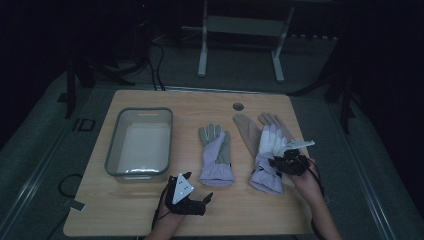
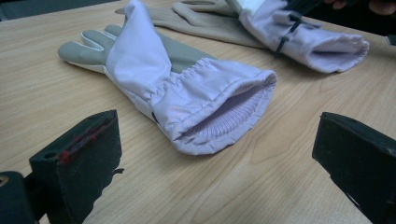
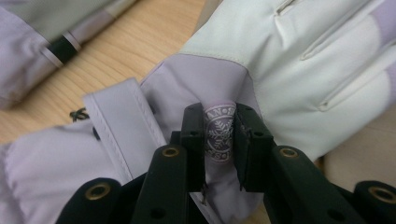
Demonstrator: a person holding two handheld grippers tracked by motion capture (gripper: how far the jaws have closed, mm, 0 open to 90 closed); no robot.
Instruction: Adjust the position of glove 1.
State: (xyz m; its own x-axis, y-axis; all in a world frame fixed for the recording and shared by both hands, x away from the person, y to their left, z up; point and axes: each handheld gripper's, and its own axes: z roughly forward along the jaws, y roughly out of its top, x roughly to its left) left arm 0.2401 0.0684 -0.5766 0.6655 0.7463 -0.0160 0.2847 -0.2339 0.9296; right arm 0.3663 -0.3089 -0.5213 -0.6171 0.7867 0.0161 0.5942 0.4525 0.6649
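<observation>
A fold of fabric on the right glove, right of the grey bin, is pinched by the right gripper. The left gripper is held agape before the left glove. Only a thin layer appears caught, so slippage on lifting is possible.
</observation>
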